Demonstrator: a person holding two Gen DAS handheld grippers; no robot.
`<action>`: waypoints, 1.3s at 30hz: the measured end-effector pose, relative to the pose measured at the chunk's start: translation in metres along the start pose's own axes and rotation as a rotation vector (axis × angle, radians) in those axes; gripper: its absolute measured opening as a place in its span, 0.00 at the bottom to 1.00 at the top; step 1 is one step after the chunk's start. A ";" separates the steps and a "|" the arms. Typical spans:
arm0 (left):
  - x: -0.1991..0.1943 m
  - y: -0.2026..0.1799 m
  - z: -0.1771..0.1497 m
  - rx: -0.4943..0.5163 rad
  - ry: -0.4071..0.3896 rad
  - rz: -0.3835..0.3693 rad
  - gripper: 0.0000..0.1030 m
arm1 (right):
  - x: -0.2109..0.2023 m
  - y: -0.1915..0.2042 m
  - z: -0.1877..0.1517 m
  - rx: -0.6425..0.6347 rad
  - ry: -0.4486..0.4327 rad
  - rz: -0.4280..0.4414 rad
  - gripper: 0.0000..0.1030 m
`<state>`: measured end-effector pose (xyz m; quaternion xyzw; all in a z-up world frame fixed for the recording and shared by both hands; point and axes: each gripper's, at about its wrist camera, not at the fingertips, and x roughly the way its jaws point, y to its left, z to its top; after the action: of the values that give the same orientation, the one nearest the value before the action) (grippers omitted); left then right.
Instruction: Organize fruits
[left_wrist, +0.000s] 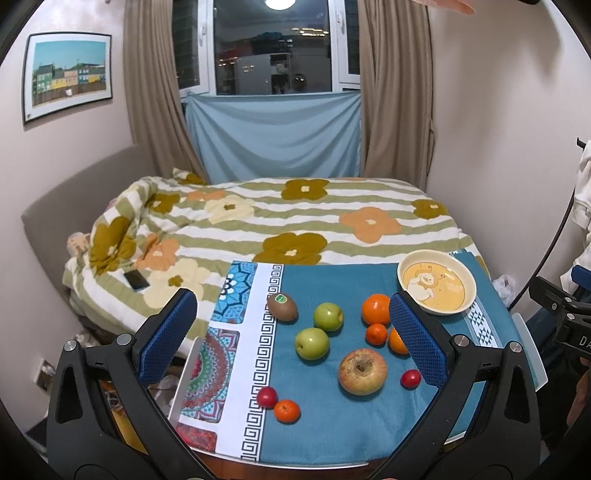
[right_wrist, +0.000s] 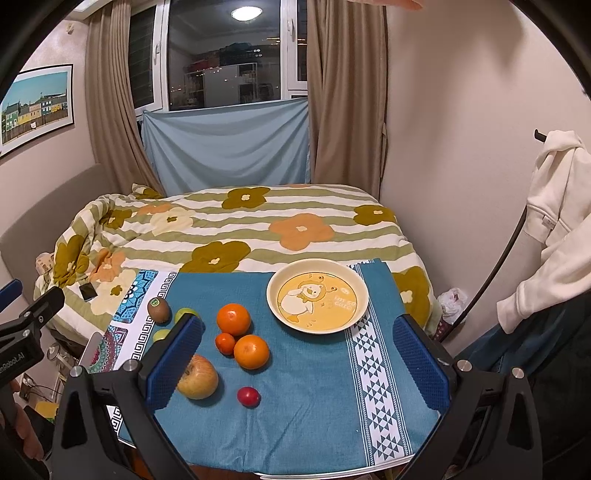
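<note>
Fruit lies loose on a blue tablecloth (left_wrist: 325, 435): a kiwi (left_wrist: 282, 307), two green apples (left_wrist: 328, 316) (left_wrist: 312, 343), a big yellow-red apple (left_wrist: 362, 371), two large oranges (right_wrist: 233, 319) (right_wrist: 251, 351), small mandarins (left_wrist: 376, 333) (left_wrist: 287, 411) and two small red fruits (left_wrist: 267, 396) (right_wrist: 248, 396). An empty cream bowl (right_wrist: 317, 295) with a cartoon print stands at the far right. My left gripper (left_wrist: 293, 338) hovers open above the fruit. Nothing sits between the fingers of my right gripper (right_wrist: 299, 360), which is open over the cloth near the bowl.
A bed with a flowered quilt (left_wrist: 258, 221) lies behind the table, with a phone (left_wrist: 136, 280) on it. The patterned cloth border (left_wrist: 255, 350) overhangs the table's left side. A white hoodie (right_wrist: 554, 206) hangs at the right, near a wall.
</note>
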<state>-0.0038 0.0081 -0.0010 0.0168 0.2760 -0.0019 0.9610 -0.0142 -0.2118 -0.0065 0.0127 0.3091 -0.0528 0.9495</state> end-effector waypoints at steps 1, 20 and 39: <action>0.000 0.000 0.000 0.000 -0.001 0.000 1.00 | 0.000 0.000 0.000 0.000 -0.001 -0.001 1.00; 0.004 0.003 0.003 -0.008 0.002 0.005 1.00 | 0.001 0.000 0.000 0.002 0.001 0.001 1.00; 0.005 0.003 0.003 -0.007 0.006 -0.002 1.00 | 0.002 0.000 0.000 0.006 0.004 0.004 1.00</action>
<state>0.0017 0.0109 -0.0006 0.0131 0.2787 -0.0018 0.9603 -0.0128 -0.2124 -0.0072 0.0163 0.3110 -0.0518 0.9488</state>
